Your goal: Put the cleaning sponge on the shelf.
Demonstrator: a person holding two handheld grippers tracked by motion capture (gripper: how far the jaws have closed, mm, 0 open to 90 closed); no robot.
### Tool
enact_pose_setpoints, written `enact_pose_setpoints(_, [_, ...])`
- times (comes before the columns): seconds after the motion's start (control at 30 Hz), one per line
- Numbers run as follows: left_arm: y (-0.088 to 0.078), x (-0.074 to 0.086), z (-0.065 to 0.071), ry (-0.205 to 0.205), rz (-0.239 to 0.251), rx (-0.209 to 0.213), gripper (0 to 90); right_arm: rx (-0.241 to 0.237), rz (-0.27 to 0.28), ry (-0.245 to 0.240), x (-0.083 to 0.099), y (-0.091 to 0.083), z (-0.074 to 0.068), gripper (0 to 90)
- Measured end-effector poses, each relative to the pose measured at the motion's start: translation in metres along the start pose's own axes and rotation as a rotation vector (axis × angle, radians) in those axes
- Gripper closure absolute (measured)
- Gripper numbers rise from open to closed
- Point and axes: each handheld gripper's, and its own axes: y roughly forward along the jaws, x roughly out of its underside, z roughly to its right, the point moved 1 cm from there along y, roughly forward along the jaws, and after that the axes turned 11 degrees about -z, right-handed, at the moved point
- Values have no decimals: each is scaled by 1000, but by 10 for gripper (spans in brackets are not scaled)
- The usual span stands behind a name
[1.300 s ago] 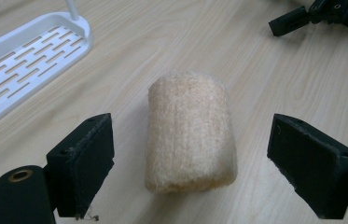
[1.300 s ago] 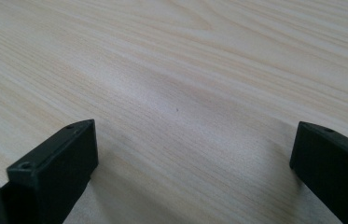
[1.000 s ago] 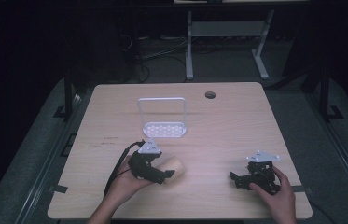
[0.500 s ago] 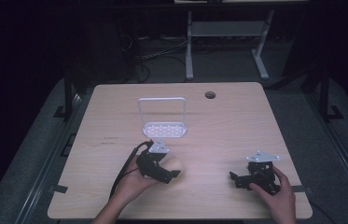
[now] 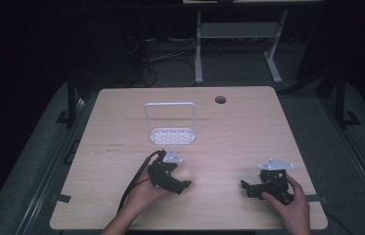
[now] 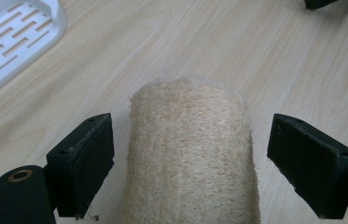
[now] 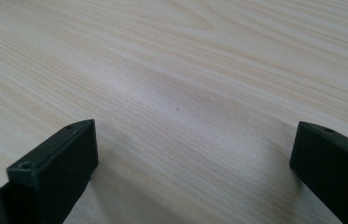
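A tan, rough loofah roll (image 6: 190, 158) lies on the wooden table (image 5: 229, 127) between the jaws of my left gripper (image 6: 192, 140). The jaws stand open, with a gap showing on each side of the roll. From the high view the left gripper (image 5: 181, 179) is at the front left of centre, with the loofah (image 5: 186, 171) peeking out beside it. My right gripper (image 5: 251, 188) rests at the front right in a hand, pointing left. Its jaws (image 7: 190, 154) are open over bare wood.
A white perforated rack with an upright wire frame (image 5: 171, 123) stands behind the left gripper, and its slotted base (image 6: 8, 42) shows in the left gripper view. A round cable hole (image 5: 220, 100) sits near the table's far edge. Dark floor surrounds the table.
My left gripper has edged a little to the right, closing in around the loofah. The right gripper has stayed where it was.
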Motion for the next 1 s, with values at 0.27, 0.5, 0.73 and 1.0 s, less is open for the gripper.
enact_pose_setpoints(0.27, [9, 1, 1, 7, -45, -15, 147, 0, 0, 0, 0, 0, 0, 7])
enact_pose_setpoints(0.5, [11, 2, 2, 7, -63, -13, 167, 0, 0, 0, 0, 0, 0, 7])
enact_pose_setpoints(0.73, [9, 3, 1, 2, -61, -1, 243, 0, 0, 0, 0, 0, 0, 7])
enact_pose_setpoints(1.0, [8, 3, 0, 0, -60, 5, 279, 0, 0, 0, 0, 0, 0, 7])
